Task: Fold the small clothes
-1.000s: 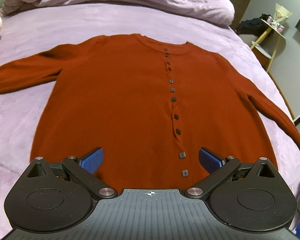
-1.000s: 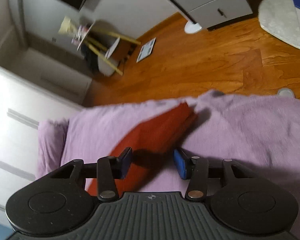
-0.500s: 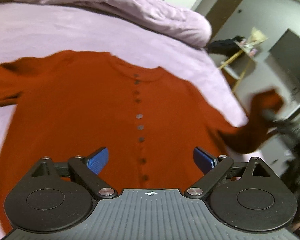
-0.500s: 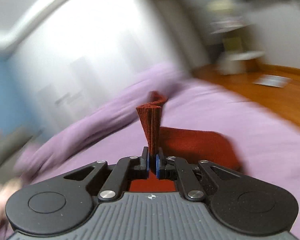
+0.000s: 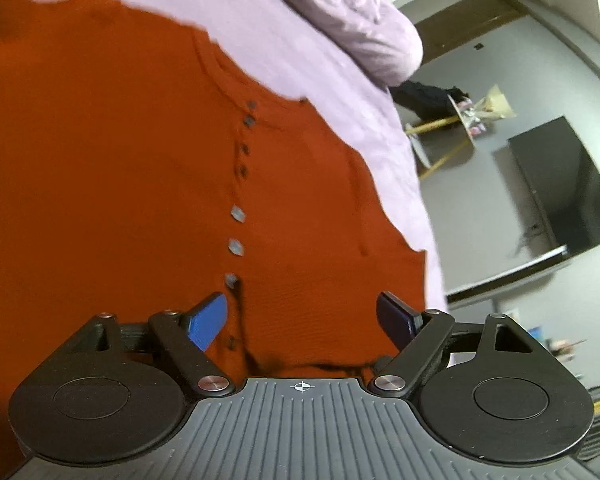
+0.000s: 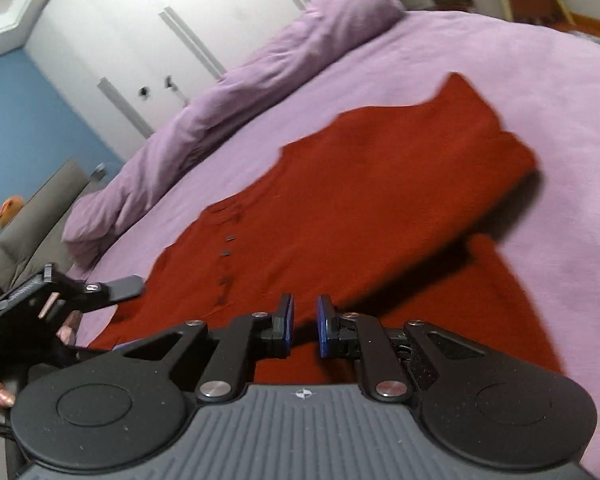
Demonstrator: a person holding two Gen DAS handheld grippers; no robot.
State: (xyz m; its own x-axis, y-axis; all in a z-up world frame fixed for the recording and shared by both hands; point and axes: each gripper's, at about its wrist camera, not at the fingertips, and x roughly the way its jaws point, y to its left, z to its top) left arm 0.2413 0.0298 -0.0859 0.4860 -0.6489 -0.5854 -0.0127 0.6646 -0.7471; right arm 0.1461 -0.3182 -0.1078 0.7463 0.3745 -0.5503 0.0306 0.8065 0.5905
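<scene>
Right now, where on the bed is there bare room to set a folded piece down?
Bare purple bedspread lies between the red cardigan and the rolled duvet, and along the bed's right side beyond the folded-over sleeve. The middle is taken by the cardigan; the left gripper and right gripper, both open, crowd its hem.

The rust-red cardigan (image 5: 112,168) runs off the left edge of the left wrist view, its hem hidden behind the left gripper (image 5: 304,320); motion blur softens its buttons (image 5: 237,214); in the right wrist view the lower buttons sit behind the right gripper (image 6: 303,326).
</scene>
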